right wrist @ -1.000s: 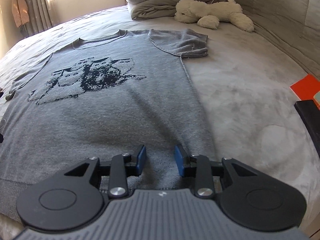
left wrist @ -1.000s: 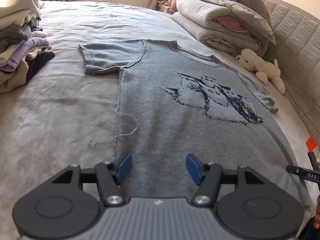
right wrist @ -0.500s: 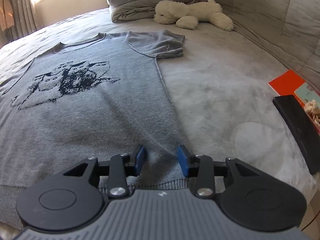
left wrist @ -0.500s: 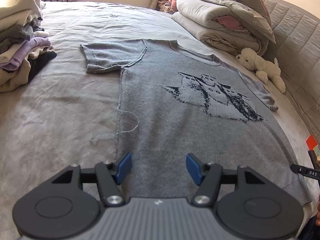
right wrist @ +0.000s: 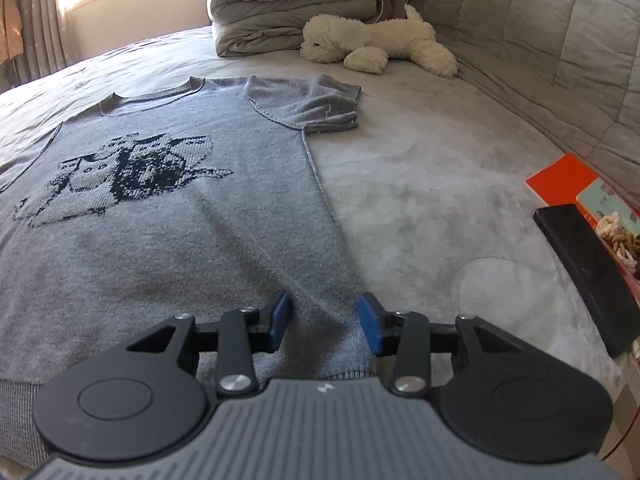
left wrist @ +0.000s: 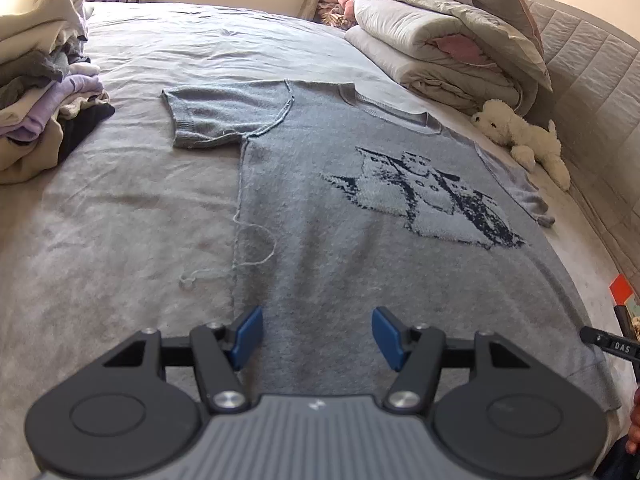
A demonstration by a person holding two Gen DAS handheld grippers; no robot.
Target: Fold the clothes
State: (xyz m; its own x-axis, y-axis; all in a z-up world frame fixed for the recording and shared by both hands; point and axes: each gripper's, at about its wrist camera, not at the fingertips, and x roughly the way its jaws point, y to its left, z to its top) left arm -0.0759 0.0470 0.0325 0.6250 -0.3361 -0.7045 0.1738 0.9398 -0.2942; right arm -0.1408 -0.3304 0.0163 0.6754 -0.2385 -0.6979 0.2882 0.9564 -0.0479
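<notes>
Grey knit t-shirt lies flat on the bed. Left gripper and right gripper (jaws spread) straddle its hem corners. Only the left view shows stacked clothes and "DAS"; only the right, an orange book.

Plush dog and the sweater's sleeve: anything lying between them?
Nothing; the right wrist view shows bare bedspread between the plush dog and sleeve.
</notes>
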